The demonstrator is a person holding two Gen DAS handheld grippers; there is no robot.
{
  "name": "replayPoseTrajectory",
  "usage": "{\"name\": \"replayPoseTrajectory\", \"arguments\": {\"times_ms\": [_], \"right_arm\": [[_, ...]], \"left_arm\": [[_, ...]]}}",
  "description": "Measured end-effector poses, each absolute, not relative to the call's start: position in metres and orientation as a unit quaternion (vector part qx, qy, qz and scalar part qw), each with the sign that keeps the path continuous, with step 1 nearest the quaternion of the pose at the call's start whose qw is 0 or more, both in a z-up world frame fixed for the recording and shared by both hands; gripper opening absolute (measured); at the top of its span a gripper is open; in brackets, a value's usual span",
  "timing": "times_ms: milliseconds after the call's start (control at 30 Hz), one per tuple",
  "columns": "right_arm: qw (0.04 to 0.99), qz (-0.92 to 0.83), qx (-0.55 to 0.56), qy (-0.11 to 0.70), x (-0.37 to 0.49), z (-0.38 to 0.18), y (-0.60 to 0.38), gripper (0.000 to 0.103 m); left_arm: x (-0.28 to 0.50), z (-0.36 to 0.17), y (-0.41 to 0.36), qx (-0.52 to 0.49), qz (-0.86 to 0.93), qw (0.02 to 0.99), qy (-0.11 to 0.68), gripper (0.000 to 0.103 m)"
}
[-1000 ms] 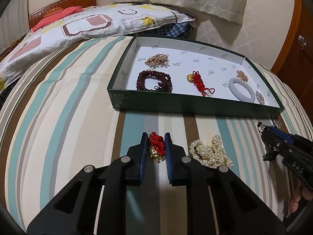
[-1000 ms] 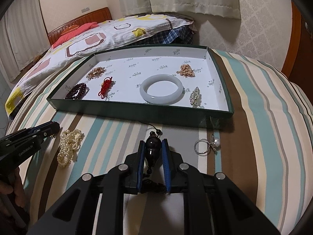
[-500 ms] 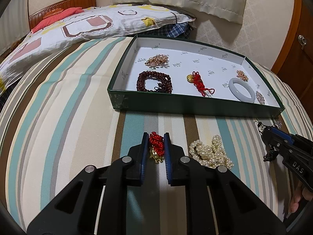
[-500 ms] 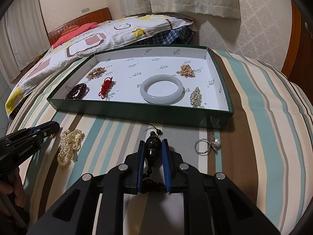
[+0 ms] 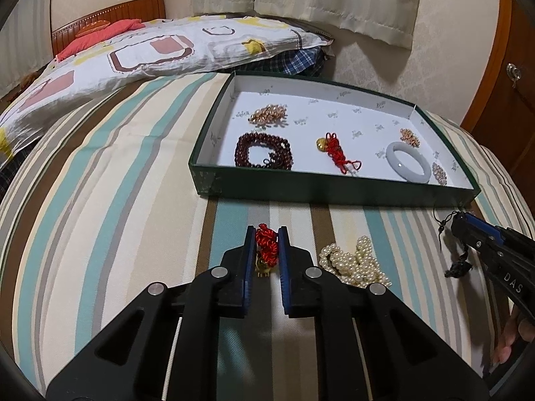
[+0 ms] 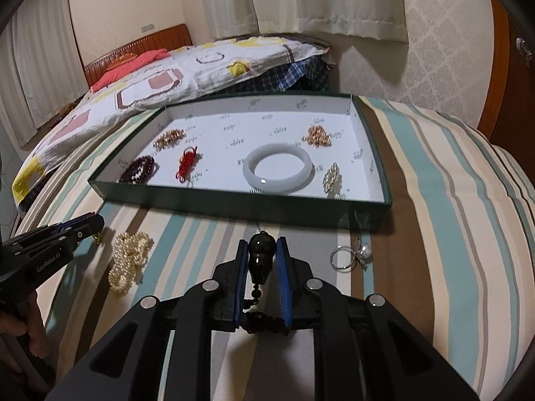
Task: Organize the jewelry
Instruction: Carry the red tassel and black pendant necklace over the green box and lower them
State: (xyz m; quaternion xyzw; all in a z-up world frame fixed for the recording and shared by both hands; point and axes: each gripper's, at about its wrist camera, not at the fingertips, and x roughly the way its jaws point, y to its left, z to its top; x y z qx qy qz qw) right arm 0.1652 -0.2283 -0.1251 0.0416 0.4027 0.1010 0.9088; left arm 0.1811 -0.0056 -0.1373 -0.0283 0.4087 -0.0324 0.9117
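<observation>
My left gripper (image 5: 266, 232) is shut on a red knotted charm with a gold bead (image 5: 266, 249), held just above the striped bedspread in front of the green tray (image 5: 334, 190). My right gripper (image 6: 262, 244) is shut on a black bead pendant with a tassel (image 6: 261, 257), also in front of the tray (image 6: 234, 200). The tray holds a dark red bead bracelet (image 5: 262, 150), another red charm (image 5: 336, 152), a white jade bangle (image 6: 277, 170) and several gold pieces. A pearl necklace (image 5: 354, 264) lies on the bed between the grippers.
A silver ring with a pearl (image 6: 349, 257) lies on the bedspread right of my right gripper. A patterned pillow (image 5: 133, 56) and headboard are at the far left. A wooden cabinet (image 5: 511, 77) stands at the right.
My left gripper has closed on the red charm and lifted it slightly. My right gripper holds the black pendant as before, barely moved.
</observation>
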Motion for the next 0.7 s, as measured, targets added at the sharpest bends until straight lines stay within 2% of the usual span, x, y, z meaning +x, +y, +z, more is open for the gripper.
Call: {"name": "replayPoseTrajectory", "arguments": {"times_ms": [700], "right_arm": [[0.926, 0.106, 0.048, 0.358, 0.161, -0.091, -0.229, 0.018]], "left_arm": [[0.167, -0.082, -0.009, -0.034, -0.045, 0.936, 0.347, 0.013]]}}
